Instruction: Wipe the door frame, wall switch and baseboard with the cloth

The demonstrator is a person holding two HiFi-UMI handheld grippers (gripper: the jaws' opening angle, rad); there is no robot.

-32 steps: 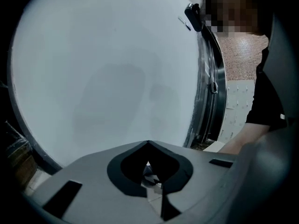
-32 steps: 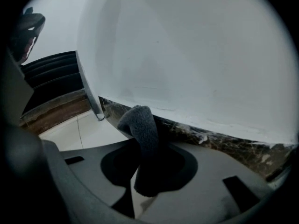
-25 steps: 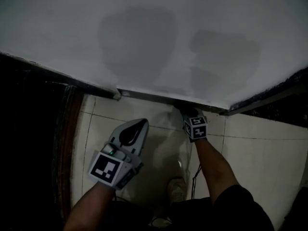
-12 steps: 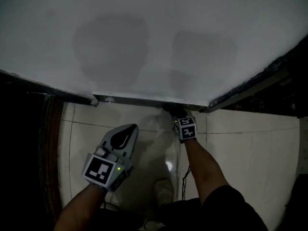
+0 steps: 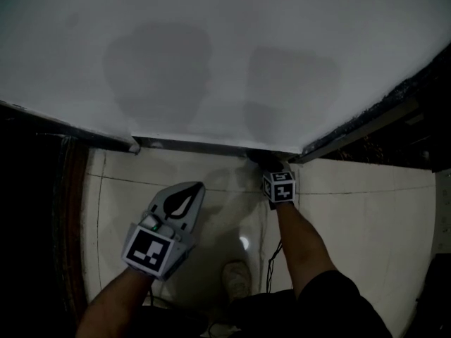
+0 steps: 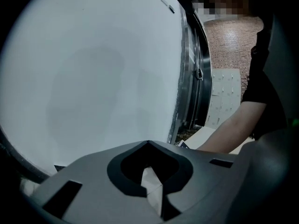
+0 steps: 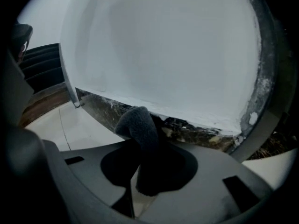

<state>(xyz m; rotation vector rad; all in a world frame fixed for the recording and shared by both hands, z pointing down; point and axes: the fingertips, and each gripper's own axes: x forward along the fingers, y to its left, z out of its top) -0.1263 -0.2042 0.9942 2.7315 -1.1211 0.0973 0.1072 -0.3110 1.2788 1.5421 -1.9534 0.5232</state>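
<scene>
The right tongs (image 7: 156,146) are clamped on a dark, fleecy cloth (image 7: 140,125), which fills the gap between the 2 jaws. The cloth is bunched into a thick roll. Its long axis runs from the jaws forward and upward, and its rounded free end leans to the left in the right gripper view, pointing at the baseboard (image 7: 196,129). That end overlaps the dark, mottled baseboard strip at the foot of the white wall (image 7: 163,45), but actual contact cannot be confirmed. In the head view the right tongs (image 5: 266,163) are low at the wall's foot with the marker cube behind them. The cloth (image 5: 262,158) shows there only as a dark blob against the baseboard (image 5: 204,146). The left tongs (image 6: 148,143) are closed with the jaw tips meeting, and they hold nothing; only pale floor shows through the opening behind the tips. In the head view the left tongs (image 5: 197,187) are held above the tiled floor (image 5: 352,210), well apart from the wall (image 5: 225,62), with their tips aimed toward it. To the right of the wall panel stands a dark metallic door frame (image 7: 270,78), which the left gripper view also shows (image 6: 192,78). A shoe (image 5: 237,279) rests on the tiles between the 2 forearms.
</scene>
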